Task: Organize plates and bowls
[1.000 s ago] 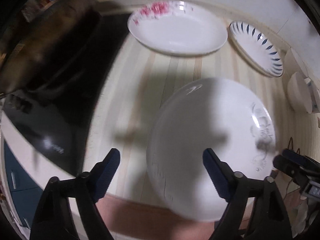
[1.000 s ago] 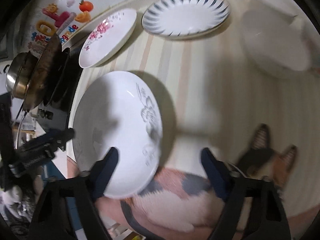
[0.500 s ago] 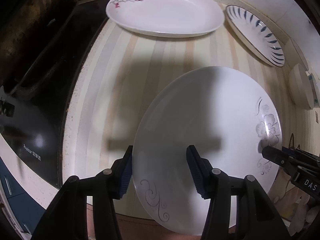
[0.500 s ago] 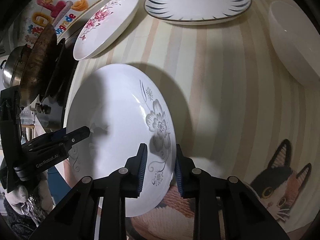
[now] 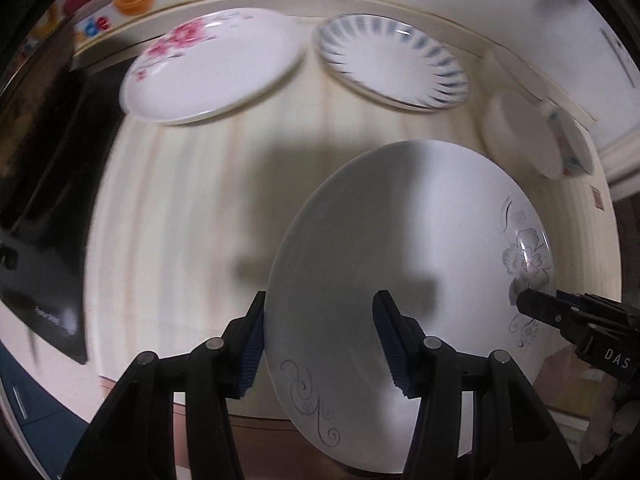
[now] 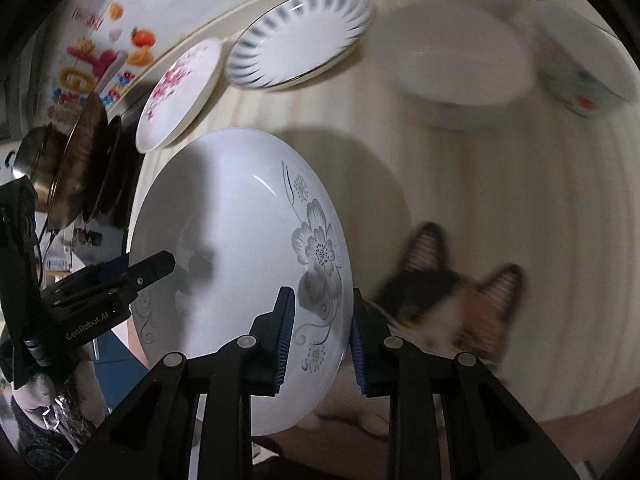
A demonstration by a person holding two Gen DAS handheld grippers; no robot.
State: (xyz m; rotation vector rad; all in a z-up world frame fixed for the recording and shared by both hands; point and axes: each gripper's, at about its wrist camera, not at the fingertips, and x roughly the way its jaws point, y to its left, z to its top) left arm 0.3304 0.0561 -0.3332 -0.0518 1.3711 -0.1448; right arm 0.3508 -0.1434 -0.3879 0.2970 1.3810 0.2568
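- The grey-flower plate (image 5: 400, 264) sits tilted above the striped surface (image 5: 180, 216), held at both rims: the left claw (image 5: 318, 344) clamps its scroll-patterned edge, the right claw (image 6: 322, 340) its flowered edge.
- Beyond the grey-flower plate, open surface separates it from the pink-flower plate (image 5: 212, 68), the blue-striped plate (image 5: 392, 64) and the white bowl (image 5: 516, 132).
- Only the right view shows the cat picture (image 6: 452, 296) just beside the plate, and the pans (image 6: 76, 164).
- Both claws reach in from the near side.

white plate (image 6: 240, 248) (grey flower print) tilted above the counter, rim clamped both sides.
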